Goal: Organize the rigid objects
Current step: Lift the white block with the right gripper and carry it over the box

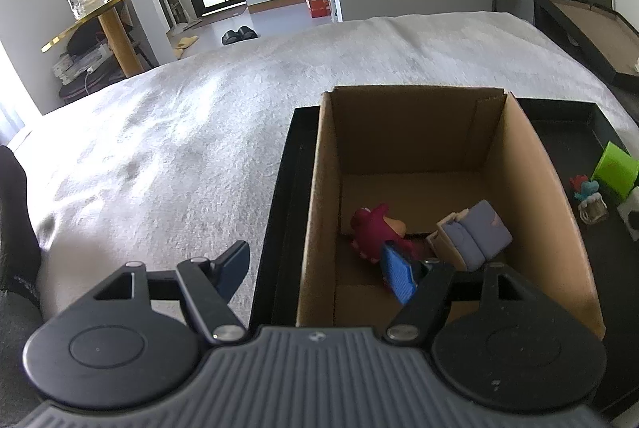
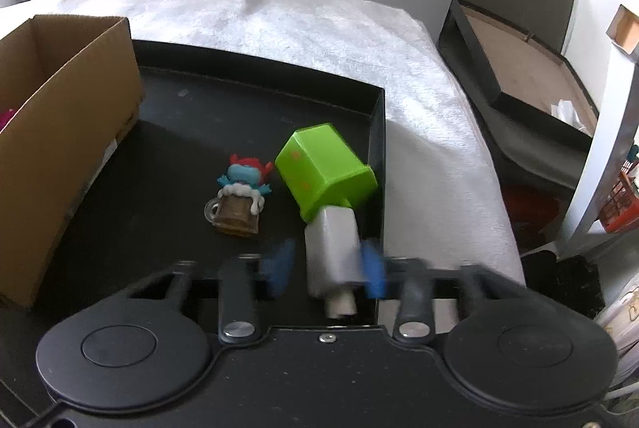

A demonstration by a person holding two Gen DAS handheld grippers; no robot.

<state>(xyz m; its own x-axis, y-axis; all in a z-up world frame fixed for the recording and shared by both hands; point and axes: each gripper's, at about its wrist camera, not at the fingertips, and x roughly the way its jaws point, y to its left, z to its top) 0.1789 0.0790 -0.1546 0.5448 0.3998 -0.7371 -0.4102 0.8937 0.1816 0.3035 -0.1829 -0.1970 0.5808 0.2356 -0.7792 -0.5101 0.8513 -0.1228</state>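
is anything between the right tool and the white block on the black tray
Nothing visible does. The right tool already straddles the white rectangular block on the black tray, one blue finger on each side. The green plastic block touches only its far end, and the small blue figurine on a mug stands apart to the left.

My box (image 1: 531, 164) is matt brown cardboard, the tray (image 2: 239, 108) smooth black, the bedspread (image 1: 179, 148) rough white cloth.
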